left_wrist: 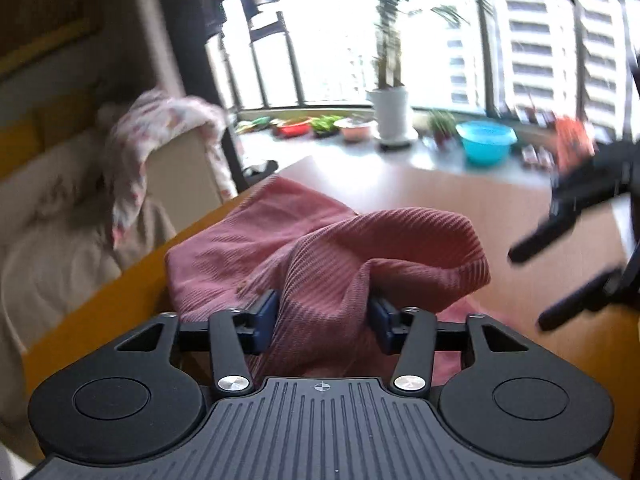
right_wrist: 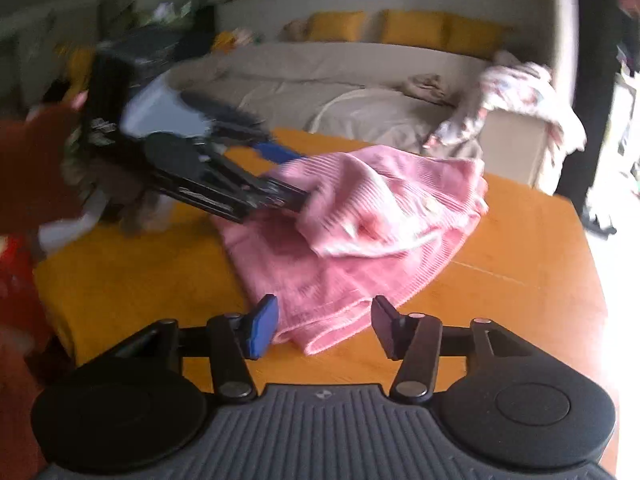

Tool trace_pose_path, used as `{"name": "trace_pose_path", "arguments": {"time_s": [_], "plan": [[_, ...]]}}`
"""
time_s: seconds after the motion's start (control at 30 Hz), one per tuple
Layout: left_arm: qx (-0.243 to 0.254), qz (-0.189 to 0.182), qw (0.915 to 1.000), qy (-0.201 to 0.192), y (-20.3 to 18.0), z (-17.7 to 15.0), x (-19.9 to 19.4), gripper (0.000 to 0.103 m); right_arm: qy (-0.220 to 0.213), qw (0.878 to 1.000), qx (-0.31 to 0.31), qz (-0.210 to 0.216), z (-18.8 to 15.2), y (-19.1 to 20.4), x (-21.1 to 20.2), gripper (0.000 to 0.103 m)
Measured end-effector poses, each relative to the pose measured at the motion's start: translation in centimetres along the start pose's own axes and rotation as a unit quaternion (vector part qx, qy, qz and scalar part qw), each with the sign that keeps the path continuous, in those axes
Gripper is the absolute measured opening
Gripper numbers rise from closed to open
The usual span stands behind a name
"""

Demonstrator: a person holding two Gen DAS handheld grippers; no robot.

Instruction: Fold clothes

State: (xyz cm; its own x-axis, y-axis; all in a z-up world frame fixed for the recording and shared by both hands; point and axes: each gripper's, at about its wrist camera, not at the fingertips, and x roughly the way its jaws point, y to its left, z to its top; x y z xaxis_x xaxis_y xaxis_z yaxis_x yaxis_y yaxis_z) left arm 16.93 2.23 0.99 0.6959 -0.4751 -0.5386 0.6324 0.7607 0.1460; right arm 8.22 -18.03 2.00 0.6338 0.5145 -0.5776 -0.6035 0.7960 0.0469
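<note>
Behind our wooden table [right_wrist: 520, 280] stand a beige sofa [right_wrist: 320, 80] and yellow cushions [right_wrist: 416, 28]; no writing is readable anywhere. We see the pink ribbed garment [right_wrist: 360, 240] bunched on the table's middle. Our left gripper [left_wrist: 322, 318] is clamped on its fold, our right gripper [right_wrist: 324, 326] stands apart at its near hem.

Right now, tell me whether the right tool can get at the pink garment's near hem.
Probably yes: the right tool is open, and the pink garment has its hem lying unobstructed on the table between its fingers.
</note>
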Motion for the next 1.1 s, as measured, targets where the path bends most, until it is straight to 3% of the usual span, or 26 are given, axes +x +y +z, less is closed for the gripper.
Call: {"name": "trace_pose_path", "arguments": {"time_s": [0.13, 0.23, 0.3, 0.37, 0.5, 0.63, 0.77, 0.93, 1.1], "plan": [[-0.072, -0.003, 0.9973, -0.009, 2.1, 0.5, -0.1, 0.049, -0.020, 0.999, 0.043, 0.001, 0.2, -1.5, 2.3, 0.059], [-0.122, -0.018, 0.9922, -0.015, 3.5, 0.7, -0.1, 0.048, -0.010, 1.000, 0.025, 0.009, 0.2, -0.8, 3.4, 0.059], [-0.154, -0.027, 0.9875, -0.017, 4.4, 0.8, -0.2, 0.048, -0.003, 1.000, 0.007, 0.013, 0.3, -0.1, 3.8, 0.022], [-0.178, -0.034, 0.9832, -0.019, 5.2, 0.7, -0.2, 0.048, 0.003, 1.000, -0.011, 0.017, 0.3, 0.5, 4.3, 0.004], [-0.209, -0.040, 0.9768, -0.025, 6.1, 0.4, -0.5, 0.048, -0.017, 1.000, -0.014, -0.002, 2.4, -0.2, 3.5, 0.004], [-0.214, -0.036, 0.9758, -0.029, 6.4, 0.5, -0.6, 0.048, 0.001, 1.000, 0.023, -0.018, 3.4, -3.4, 5.4, 0.004], [-0.184, -0.053, 0.9812, -0.016, 5.4, 0.1, -0.6, 0.049, 0.035, 0.998, 0.047, -0.026, 2.0, -4.8, 8.0, 0.004], [-0.123, -0.072, 0.9896, 0.017, 3.3, -0.7, -0.3, 0.051, 0.027, 0.995, 0.101, -0.009, 1.5, -6.3, 7.0, 0.006], [-0.098, -0.083, 0.9912, 0.032, 2.4, -1.3, 0.2, 0.057, -0.022, 0.993, 0.109, -0.048, 2.8, -7.4, 3.3, 0.034]]}}
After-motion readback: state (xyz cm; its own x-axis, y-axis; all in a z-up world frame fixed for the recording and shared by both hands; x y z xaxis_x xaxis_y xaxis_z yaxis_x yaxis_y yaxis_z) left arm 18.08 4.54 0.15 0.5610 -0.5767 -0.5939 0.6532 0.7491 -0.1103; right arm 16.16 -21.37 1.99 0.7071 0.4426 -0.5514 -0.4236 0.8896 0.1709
